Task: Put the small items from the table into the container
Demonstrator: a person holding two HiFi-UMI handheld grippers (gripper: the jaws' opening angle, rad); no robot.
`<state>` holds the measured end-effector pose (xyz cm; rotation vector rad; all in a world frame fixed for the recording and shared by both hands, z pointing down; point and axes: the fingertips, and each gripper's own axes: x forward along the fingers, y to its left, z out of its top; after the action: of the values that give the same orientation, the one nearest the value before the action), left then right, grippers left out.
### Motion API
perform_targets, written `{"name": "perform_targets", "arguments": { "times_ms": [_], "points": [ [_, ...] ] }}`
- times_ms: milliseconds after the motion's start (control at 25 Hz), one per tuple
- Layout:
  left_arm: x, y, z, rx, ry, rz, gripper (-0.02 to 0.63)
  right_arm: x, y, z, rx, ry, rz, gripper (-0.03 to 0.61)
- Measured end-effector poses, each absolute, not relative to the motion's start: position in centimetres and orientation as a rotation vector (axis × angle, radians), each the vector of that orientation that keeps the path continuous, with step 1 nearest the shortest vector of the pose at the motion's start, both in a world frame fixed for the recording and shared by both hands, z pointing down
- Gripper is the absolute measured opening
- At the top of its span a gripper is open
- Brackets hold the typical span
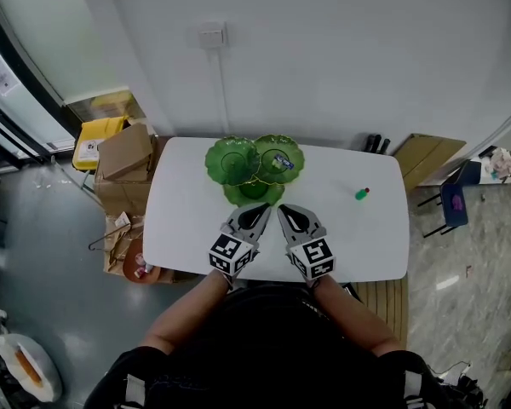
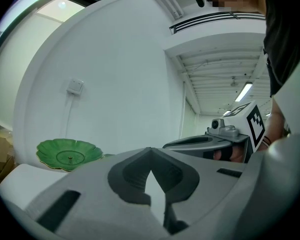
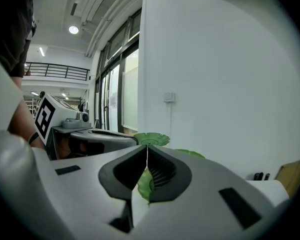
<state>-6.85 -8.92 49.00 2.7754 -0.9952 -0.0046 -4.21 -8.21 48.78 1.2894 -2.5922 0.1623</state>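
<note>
A green three-lobed leaf dish stands at the back middle of the white table. Its right lobe holds a small blue and white item. A little green item with a red cap lies on the table to the right of the dish. My left gripper and right gripper hover side by side just in front of the dish, both shut and empty. The left gripper view has its jaws meeting at the tip, with a dish lobe at left. The right gripper points at the dish.
Cardboard boxes and a yellow box crowd the floor at the table's left end. A wooden board leans by the wall at right, near a dark chair. A wall socket is above the dish.
</note>
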Motion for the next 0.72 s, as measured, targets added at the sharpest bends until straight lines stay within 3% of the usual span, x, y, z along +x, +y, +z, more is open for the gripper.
{"name": "perform_targets", "arguments": {
  "times_ms": [720],
  "points": [
    [0.2,-9.5,49.1,2.801,-0.895,-0.039,0.008,2.5,-7.7,49.3,1.399,-2.517,0.227,0.02]
  ]
}}
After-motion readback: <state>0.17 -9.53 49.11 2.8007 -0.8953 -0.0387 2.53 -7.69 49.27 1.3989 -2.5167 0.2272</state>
